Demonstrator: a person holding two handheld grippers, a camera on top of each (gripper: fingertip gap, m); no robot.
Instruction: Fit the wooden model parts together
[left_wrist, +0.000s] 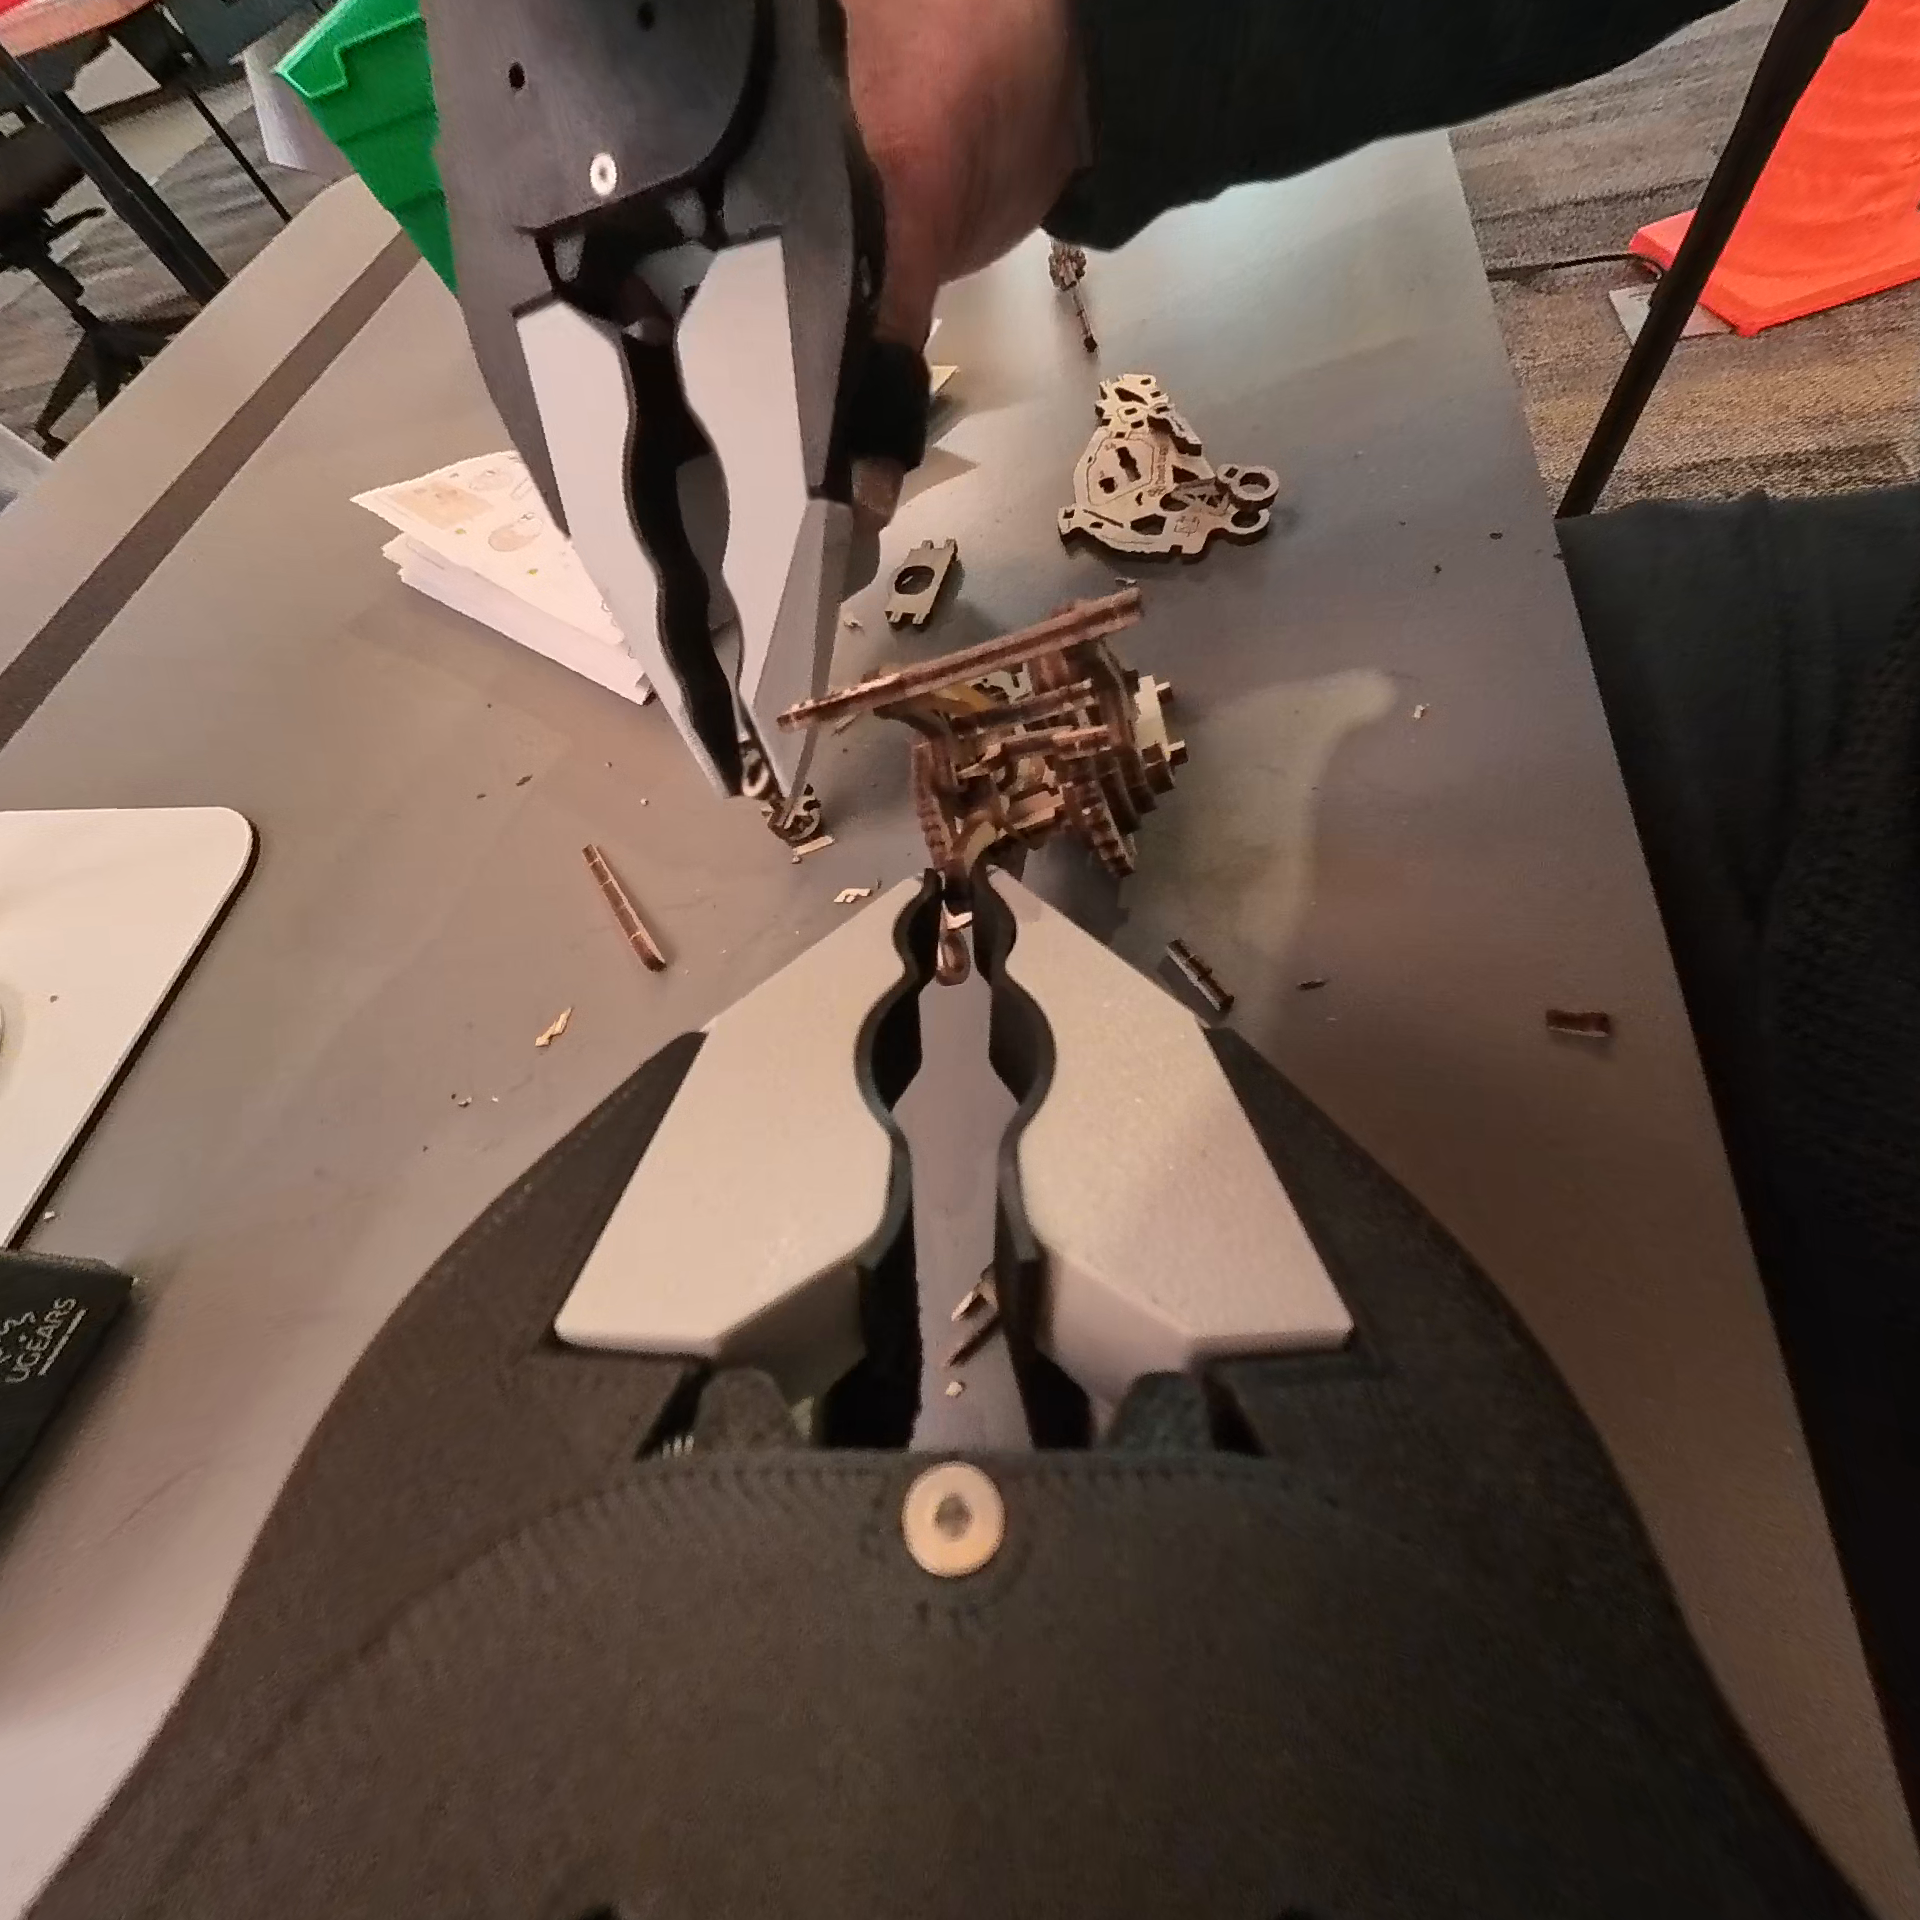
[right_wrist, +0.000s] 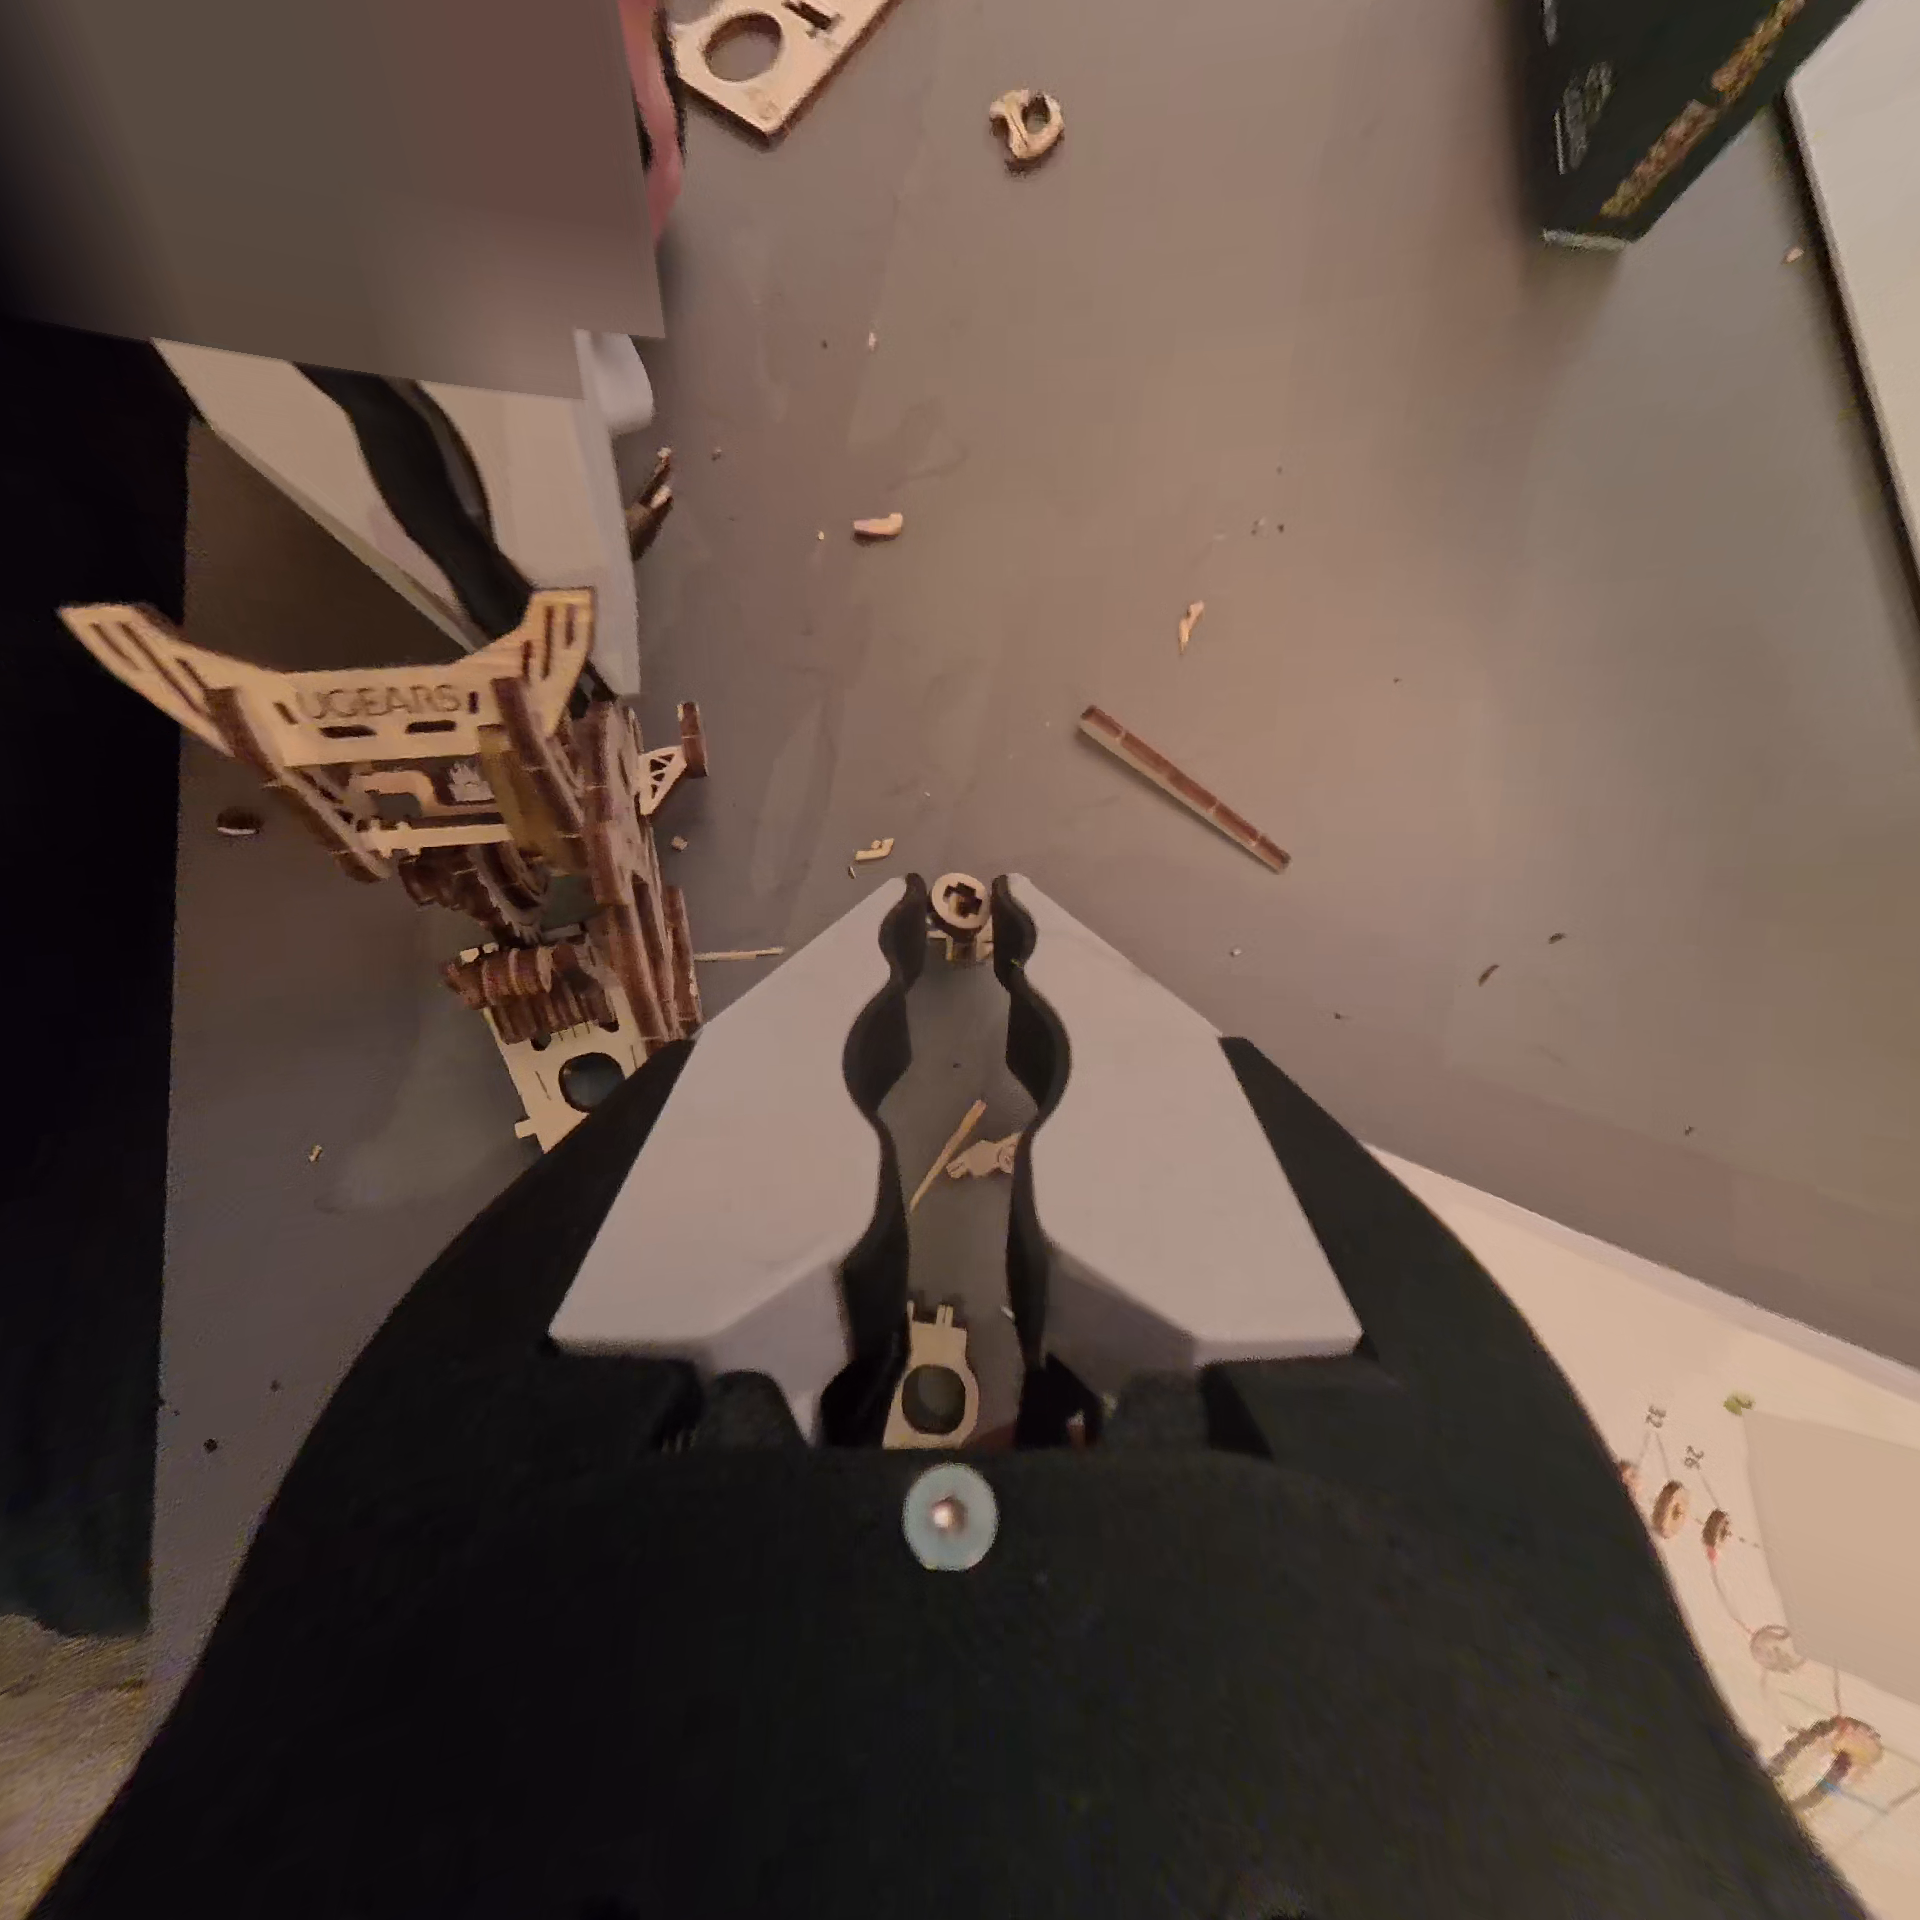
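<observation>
Left gripper (left_wrist: 954, 894) pinching the near edge of the wooden gear assembly (left_wrist: 1023, 764) on the grey table (left_wrist: 364, 1039); right gripper (right_wrist: 958, 906), tips down, clamped on a small ring-shaped wooden part (right_wrist: 956, 902) just left of that assembly. Loose wooden stick (right_wrist: 1182, 785) nearby.

Grey tongs (left_wrist: 954, 914) — black bodies, silver screws

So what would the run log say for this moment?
left gripper: shut on wooden model | right gripper: shut on small round part, at table | parts not yet joined
</observation>
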